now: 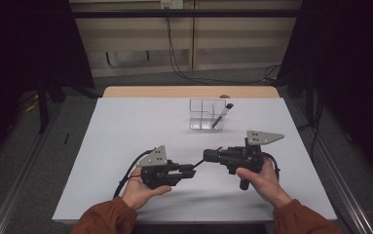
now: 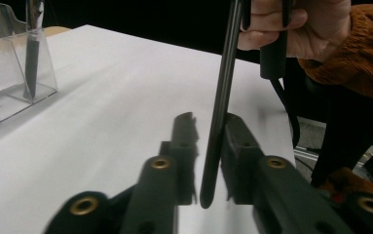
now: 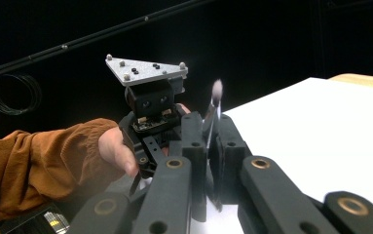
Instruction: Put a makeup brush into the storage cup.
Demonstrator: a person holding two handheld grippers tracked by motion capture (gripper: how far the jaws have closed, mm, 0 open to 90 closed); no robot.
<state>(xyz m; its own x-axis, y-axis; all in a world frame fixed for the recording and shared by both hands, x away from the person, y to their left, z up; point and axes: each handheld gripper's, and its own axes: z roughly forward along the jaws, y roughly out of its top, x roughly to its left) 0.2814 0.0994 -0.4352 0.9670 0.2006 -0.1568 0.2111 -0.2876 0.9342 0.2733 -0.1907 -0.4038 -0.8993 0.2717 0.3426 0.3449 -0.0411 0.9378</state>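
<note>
I think I am working in a lab or test room. The white table stands alone on a grey floor. Black curtains hang on both sides. Loose cables run down the back wall, and metal rails lie along the floor.

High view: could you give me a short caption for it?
Two hand-held grippers, left gripper and right gripper, share a thin black pen over a white table.

Right gripper clamps a thin pen, left gripper beyond
</note>
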